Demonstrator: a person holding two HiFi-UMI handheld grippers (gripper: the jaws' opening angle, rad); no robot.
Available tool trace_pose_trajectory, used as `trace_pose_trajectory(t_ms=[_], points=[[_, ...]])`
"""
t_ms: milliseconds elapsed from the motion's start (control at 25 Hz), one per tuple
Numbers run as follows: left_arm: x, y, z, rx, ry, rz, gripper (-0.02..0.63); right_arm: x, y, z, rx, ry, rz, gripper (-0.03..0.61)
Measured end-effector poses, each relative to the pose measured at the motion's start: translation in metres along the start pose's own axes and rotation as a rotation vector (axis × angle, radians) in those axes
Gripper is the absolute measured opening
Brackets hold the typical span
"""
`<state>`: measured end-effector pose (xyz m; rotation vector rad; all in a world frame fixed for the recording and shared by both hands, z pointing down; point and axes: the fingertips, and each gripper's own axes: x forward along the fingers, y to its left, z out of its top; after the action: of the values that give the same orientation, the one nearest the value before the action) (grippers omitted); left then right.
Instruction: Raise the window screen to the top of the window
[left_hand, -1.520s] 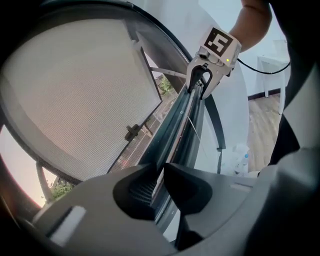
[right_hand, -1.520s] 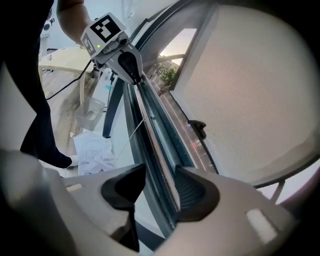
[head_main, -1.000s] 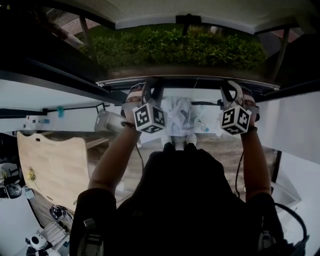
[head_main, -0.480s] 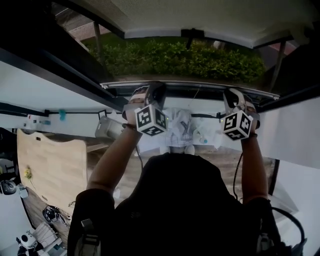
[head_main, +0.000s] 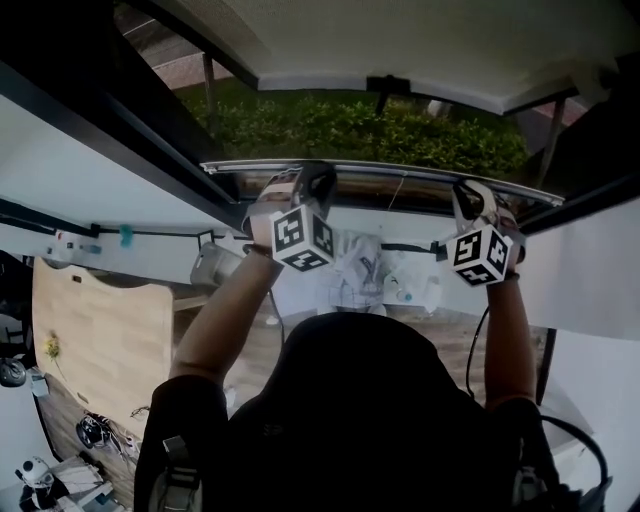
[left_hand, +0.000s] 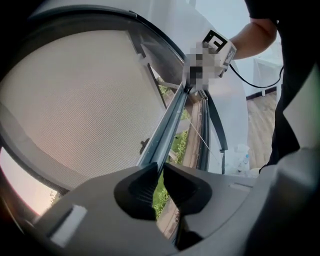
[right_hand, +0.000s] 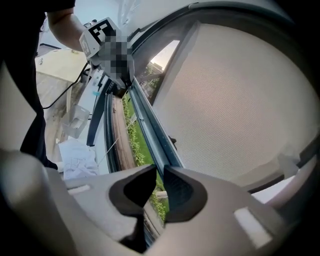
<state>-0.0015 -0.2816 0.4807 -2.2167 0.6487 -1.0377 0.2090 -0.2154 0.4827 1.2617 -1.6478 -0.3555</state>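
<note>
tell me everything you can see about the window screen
The window screen is a fine, pale grey-beige mesh, stretched flat, ending in a slim grey metal bottom bar with a small dark tab on it. The bar runs across the window opening, green hedge showing beyond it. The left gripper is clamped on the bar toward one end; the right gripper, whose jaws have just been closing, pinches it toward the other.
</note>
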Motion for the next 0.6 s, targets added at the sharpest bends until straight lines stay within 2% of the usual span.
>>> trace_pose_trajectory(t_ms=[120,400,600], points=[[-0.002,0.001,0.002,0.026,0.001,-0.01,0.041,-0.003,-0.001,0.001,-0.005,0.003,-0.004,0.048],[-0.007,0.007,0.007,0.014,-0.002,-0.004,0.041,-0.009,-0.009,0.006,0.013,-0.006,0.013,0.048],[-0.013,0.017,0.014,0.019,-0.019,0.017,0.041,-0.015,-0.019,0.012,0.016,-0.021,-0.009,0.048]])
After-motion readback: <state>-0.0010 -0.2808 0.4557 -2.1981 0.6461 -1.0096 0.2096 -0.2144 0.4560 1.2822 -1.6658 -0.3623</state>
